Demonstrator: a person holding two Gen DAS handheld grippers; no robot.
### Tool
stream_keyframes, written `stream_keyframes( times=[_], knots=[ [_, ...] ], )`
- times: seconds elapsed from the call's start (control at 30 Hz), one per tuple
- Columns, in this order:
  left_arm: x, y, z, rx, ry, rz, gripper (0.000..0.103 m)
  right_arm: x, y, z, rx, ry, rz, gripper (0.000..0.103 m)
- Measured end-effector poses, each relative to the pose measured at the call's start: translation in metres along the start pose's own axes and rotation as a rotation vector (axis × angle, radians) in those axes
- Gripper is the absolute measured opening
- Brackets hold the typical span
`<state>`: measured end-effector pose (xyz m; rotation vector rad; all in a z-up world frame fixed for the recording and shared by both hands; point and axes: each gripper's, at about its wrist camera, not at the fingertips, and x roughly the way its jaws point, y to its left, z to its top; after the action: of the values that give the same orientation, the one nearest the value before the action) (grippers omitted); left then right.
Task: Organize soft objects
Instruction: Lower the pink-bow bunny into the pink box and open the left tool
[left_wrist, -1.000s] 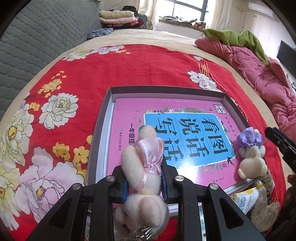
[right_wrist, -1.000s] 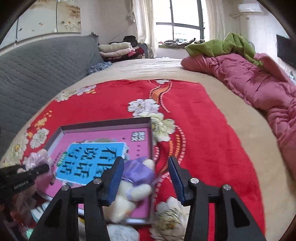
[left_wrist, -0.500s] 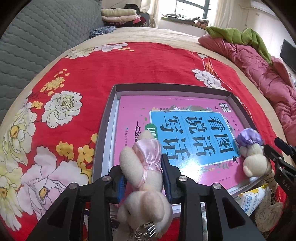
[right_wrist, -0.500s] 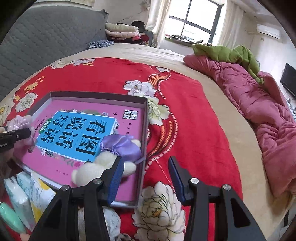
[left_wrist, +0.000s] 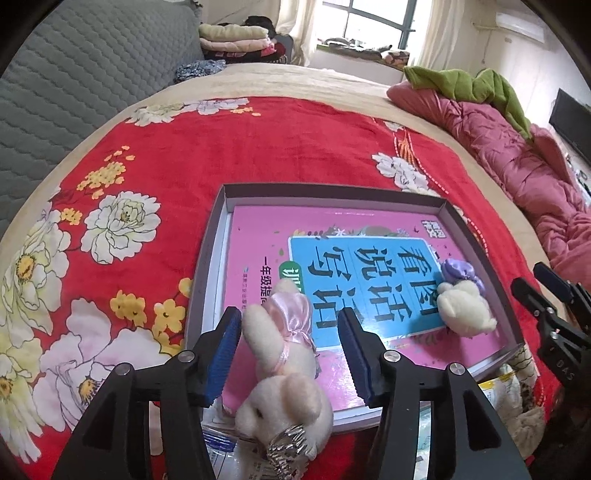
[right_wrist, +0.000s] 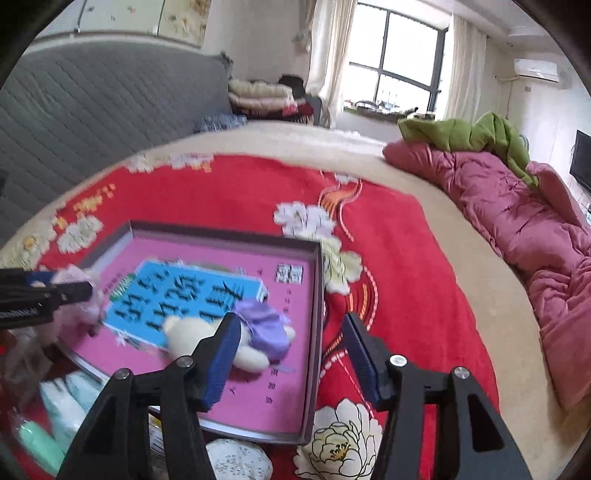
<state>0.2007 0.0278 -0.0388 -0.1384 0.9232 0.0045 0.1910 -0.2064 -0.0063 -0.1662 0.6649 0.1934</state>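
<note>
The left gripper (left_wrist: 288, 354) points down at the near edge of a shallow grey box (left_wrist: 207, 266) that lies on a red flowered blanket (left_wrist: 221, 147) spread over the bed. Its jaws are opening, and the blue pads stand clear on either side of a cream plush rabbit in a pink satin dress (left_wrist: 284, 354). The rabbit lies between the pads, head toward the camera, body on the pink book (left_wrist: 258, 251) that fills the box, head hanging over the box's near rim. A silver ornament sits under its head.

The right gripper (right_wrist: 291, 350) hovers over the box's right wall, its jaws also opening and with nothing between them. A second cream plush in a purple dress (right_wrist: 258, 332) lies on the book near the box's right corner, partly behind the gripper's left finger; contact cannot be told there.

Packets and a small printed cushion (right_wrist: 236, 458) lie just outside the box's near rim. A pink quilt (right_wrist: 517, 229) with a green cloth (right_wrist: 465, 133) on it runs along the bed's far side.
</note>
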Motion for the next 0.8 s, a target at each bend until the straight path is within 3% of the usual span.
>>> stream_keyframes(
  times=[0.47,0.8],
  knots=[
    [-0.024,0.021,0.005,-0.037,-0.062,-0.007,0.067,-0.021,-0.013,0.007,0.064,-0.068,0.028,0.060],
    [-0.046,0.048,0.004,-0.083,-0.109,0.060,0.068,-0.033,-0.014,0.009,0.073,-0.110,0.043,0.068]
  ],
)
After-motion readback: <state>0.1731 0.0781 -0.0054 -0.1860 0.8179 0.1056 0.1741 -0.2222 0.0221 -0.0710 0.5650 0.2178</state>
